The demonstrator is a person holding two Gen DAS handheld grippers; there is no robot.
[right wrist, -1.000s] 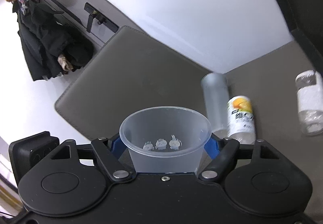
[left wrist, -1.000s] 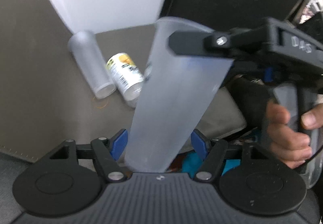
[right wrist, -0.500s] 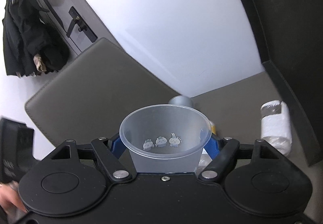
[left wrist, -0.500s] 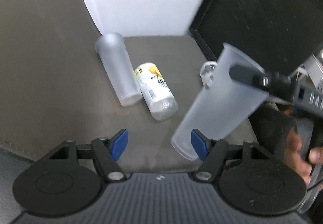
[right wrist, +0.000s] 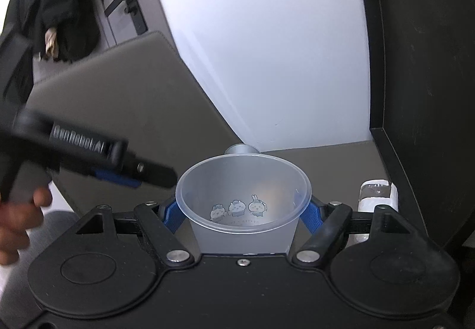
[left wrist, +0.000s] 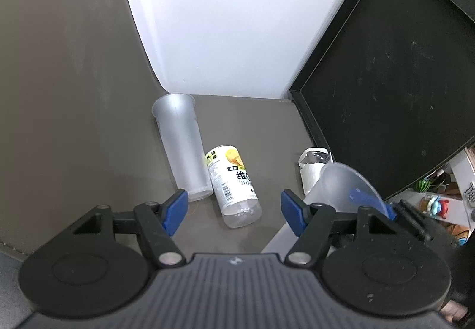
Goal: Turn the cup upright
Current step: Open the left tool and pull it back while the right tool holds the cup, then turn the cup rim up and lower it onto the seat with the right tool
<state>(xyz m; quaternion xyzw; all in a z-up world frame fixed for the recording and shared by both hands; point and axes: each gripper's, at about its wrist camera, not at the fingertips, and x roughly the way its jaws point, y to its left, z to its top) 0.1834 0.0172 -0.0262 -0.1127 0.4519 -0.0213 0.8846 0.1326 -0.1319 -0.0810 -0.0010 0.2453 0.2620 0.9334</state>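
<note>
My right gripper [right wrist: 242, 217] is shut on a frosted translucent cup [right wrist: 242, 198] with small cartoon figures printed on it; the cup's open mouth faces up toward the camera. In the left wrist view the same cup [left wrist: 332, 180] shows at the right, held by the right gripper's blue pads, outside my left gripper [left wrist: 234, 208]. My left gripper is open and empty above the grey table [left wrist: 261, 127]. The left gripper's body [right wrist: 89, 150] shows blurred at the left of the right wrist view.
A second frosted cup [left wrist: 181, 148] stands mouth up next to a lying yellow-labelled bottle [left wrist: 233, 183]. A white-wrapped bottle [left wrist: 311, 168] lies by a black panel [left wrist: 386, 91]. A white wall is behind; a door and hanging coats [right wrist: 59, 2] are at the left.
The cup has left my left gripper's jaws and moved to the right, held only by the right gripper. The right gripper has turned and lowered toward the table with the cup.
</note>
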